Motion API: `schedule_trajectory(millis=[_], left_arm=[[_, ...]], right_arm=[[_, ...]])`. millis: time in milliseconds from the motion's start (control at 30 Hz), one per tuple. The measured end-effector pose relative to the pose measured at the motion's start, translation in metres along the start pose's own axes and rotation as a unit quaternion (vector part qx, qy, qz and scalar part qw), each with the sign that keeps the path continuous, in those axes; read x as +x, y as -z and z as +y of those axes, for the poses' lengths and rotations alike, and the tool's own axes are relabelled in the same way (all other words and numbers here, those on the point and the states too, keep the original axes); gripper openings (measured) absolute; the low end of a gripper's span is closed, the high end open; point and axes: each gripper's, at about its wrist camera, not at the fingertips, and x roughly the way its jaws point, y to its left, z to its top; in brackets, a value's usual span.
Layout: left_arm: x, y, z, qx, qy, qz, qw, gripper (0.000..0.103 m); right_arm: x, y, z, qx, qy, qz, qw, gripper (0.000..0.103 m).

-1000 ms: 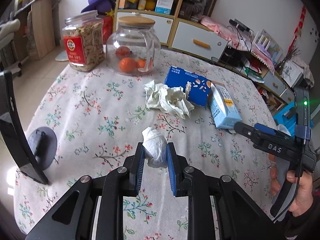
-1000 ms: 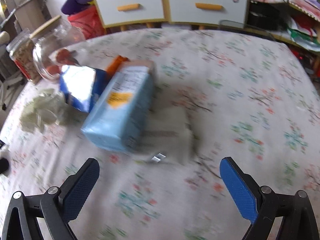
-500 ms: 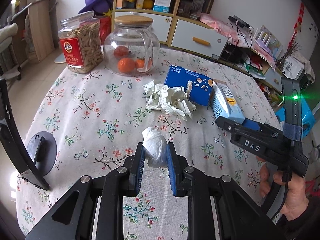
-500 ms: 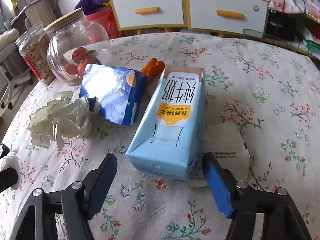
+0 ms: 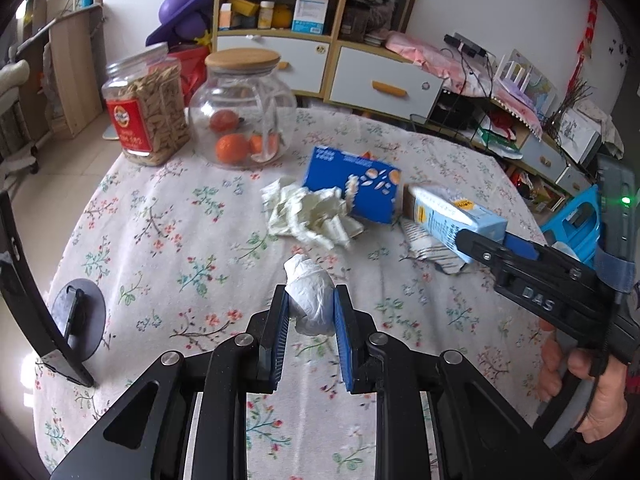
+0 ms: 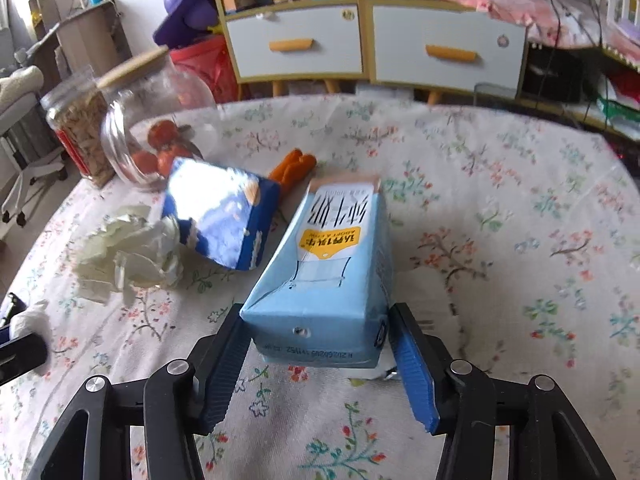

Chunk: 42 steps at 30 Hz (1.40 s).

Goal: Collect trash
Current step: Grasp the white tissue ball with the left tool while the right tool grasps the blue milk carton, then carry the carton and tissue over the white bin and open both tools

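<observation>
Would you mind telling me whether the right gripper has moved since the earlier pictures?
Yes. In the left wrist view the right gripper has come forward onto the light blue milk carton, which lies beside the dark blue box; its jaws are closing around the carton's end.

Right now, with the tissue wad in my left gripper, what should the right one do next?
Probably finish closing the right gripper on the milk carton, then lift. Its jaws are closing and straddle the carton's near end, which lies on the table. The left gripper is shut on the tissue wad.
</observation>
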Motion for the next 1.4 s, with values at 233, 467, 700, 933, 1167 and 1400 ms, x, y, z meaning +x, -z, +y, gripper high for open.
schedule_trajectory(millis=[233,467,700,933,1167,1400], left_arm=[[-0.002,-0.004,-0.029,0.017,0.014,-0.005,0.9997,0.023],[0.003,-0.005,-0.066,0.040,0.029,-0.003,0.9988,0.023],[0.008,-0.003,-0.104,0.070,0.038,-0.002,0.9968,0.023],[0.014,0.001,-0.147,0.098,0.051,0.003,0.9939,0.023],[0.021,0.005,-0.191,0.127,0.070,0.008,0.9895,0.023],[0.027,0.009,-0.230,0.153,0.081,0.013,0.9848,0.023]], right_arm=[[-0.041,-0.003,-0.022,0.012,-0.005,-0.028,1.000,0.059],[-0.082,0.002,-0.069,0.052,-0.008,-0.051,0.997,0.059],[-0.128,0.007,-0.127,0.107,-0.003,-0.084,0.991,0.059],[-0.163,0.017,-0.182,0.144,0.033,-0.107,0.983,0.059],[-0.194,0.040,-0.247,0.184,0.081,-0.117,0.973,0.059],[-0.217,0.065,-0.313,0.241,0.133,-0.113,0.955,0.059]])
